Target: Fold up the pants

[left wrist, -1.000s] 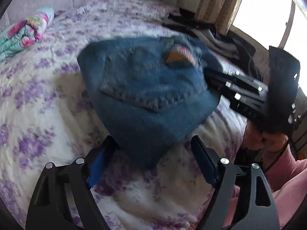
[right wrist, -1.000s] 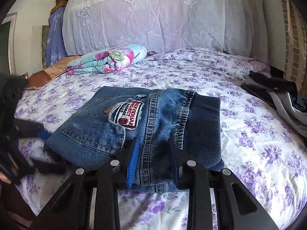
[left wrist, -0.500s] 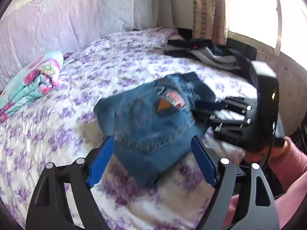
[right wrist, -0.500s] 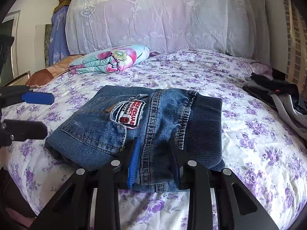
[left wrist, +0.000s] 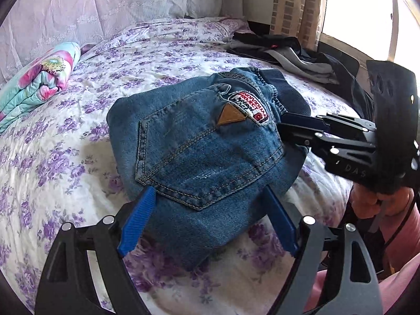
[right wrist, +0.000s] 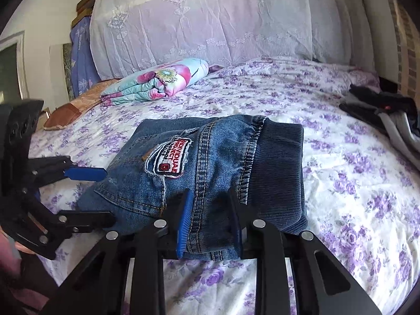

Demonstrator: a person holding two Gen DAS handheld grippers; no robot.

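**Folded jeans gripped at one edge on flowered bed**

We saw the folded pants (left wrist: 207,155), a compact bundle of blue denim with a red-and-white patch (left wrist: 249,106) on the back pocket, lying on the bed (left wrist: 52,157) with its purple-flowered sheet. The right tongs (right wrist: 210,218) were clamped on the near edge of the pants beside the ribbed waistband (right wrist: 278,173), a fold of denim pinched between the blue pads; the jaws had just been closing on that fold. The left tongs (left wrist: 207,225) stood wide apart, their blue pads on either side of the bundle's near corner; we could not tell whether they touched the cloth. A hand (left wrist: 378,200) in a pink sleeve held the right tool at the bed's edge. A rolled floral blanket (right wrist: 157,81) lay near the white lace-covered headboard (right wrist: 223,18), well apart from the pants, and a heap of dark and grey clothes (left wrist: 283,52) sat at the far side by the curtain (left wrist: 296,8).
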